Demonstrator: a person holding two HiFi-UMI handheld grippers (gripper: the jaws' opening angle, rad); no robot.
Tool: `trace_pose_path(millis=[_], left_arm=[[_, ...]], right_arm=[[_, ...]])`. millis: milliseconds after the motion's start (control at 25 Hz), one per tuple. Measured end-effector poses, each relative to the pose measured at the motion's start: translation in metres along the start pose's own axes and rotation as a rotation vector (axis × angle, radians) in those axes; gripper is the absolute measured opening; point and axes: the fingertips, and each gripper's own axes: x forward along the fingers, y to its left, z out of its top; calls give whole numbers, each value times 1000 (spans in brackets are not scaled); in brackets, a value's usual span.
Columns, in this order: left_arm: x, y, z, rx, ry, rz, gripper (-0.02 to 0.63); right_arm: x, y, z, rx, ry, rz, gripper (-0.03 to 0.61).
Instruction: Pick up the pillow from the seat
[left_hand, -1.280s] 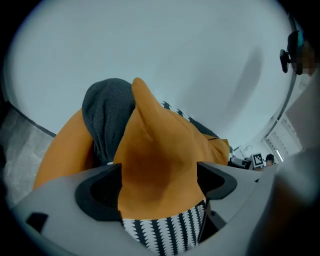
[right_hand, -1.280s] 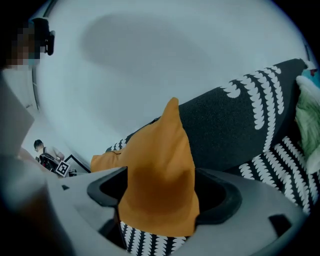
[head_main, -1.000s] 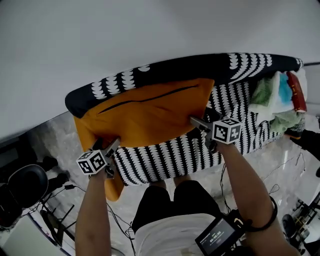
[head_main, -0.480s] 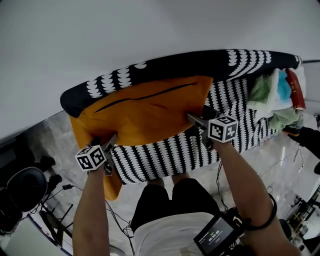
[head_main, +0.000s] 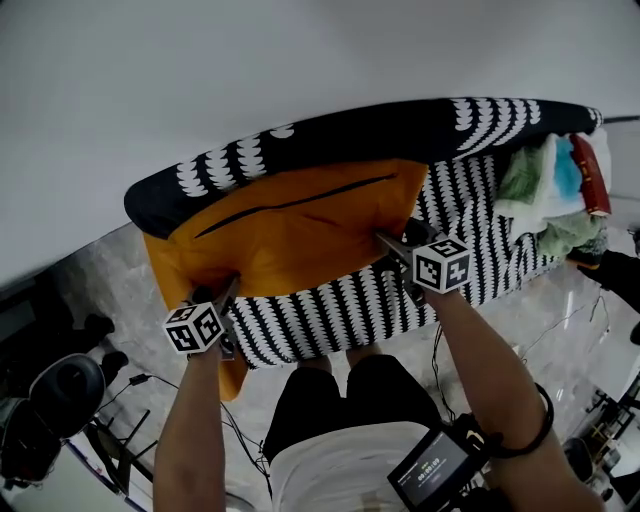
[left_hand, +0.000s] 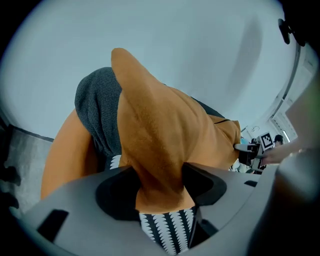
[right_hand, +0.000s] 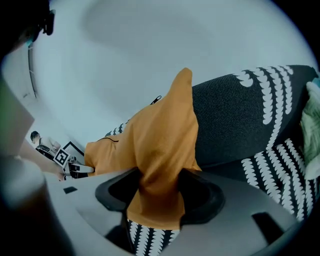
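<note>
The orange pillow (head_main: 290, 225) lies on the black-and-white seat (head_main: 330, 310) and leans on the back rest (head_main: 400, 130). Its long side goes across from my left to my right. The dark zip line (head_main: 290, 200) runs the same way. My left gripper (left_hand: 160, 185) is closing on the near left corner. My right gripper (right_hand: 159, 192) is closing on the near right corner. Both sets of jaws squeeze orange cloth between them.
</note>
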Motion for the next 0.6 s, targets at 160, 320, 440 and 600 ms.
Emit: trace_pose_path(millis=[160, 320, 440, 600], left_arm=[[-14, -6, -7, 8, -17, 5, 261], [-30, -16, -14, 18, -26, -1, 253], [-43, -23, -19, 3, -32, -1, 247], [-62, -33, -38, -24, -30, 7, 245]], right_arm=[[-11, 9, -6, -4, -23, 24, 261], [-22, 15, -9, -10, -34, 42, 247], [-33, 20, -12, -7, -37, 57, 242], [-49, 28, -20, -9, -34, 75, 241]])
